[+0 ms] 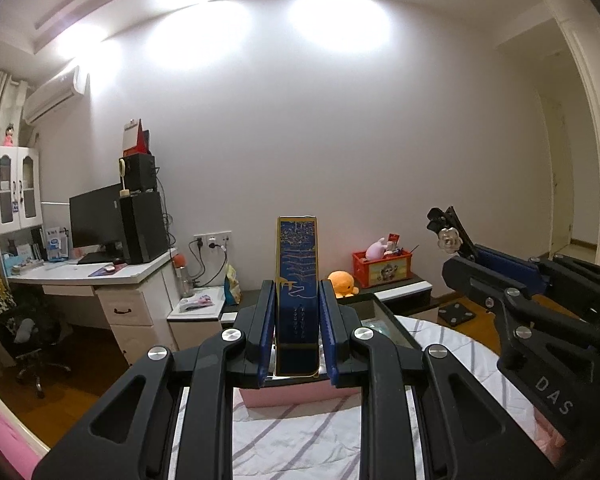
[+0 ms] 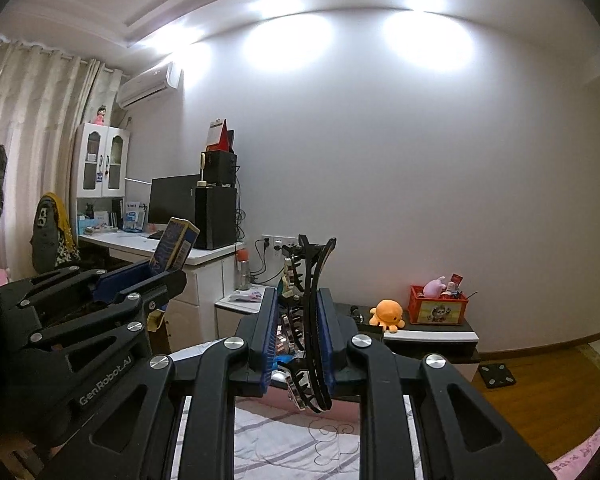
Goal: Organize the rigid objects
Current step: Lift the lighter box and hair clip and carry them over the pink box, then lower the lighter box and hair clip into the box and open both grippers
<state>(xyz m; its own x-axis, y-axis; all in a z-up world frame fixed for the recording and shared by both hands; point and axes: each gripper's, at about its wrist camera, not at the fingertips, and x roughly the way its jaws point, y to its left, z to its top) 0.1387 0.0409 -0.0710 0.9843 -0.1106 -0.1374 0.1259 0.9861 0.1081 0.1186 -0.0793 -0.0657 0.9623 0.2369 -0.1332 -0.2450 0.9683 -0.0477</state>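
Your left gripper [image 1: 296,320] is clamped on a tall blue box [image 1: 297,280], upright above the bed [image 1: 300,432]; your right gripper [image 2: 298,336] pinches a black hair claw [image 2: 306,312]. Light stiff card, likely crushable; the claw looks springy, so keep hold low. Pink tray [image 1: 296,397] beneath: contents hidden.

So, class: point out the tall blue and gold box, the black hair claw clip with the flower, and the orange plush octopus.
Tall blue and gold box [image 1: 297,292]: left wrist view, middle of its front face.
Black hair claw clip [image 2: 308,304]: right wrist view, its curved spine.
Orange plush octopus [image 2: 388,312]: right wrist view, its head.
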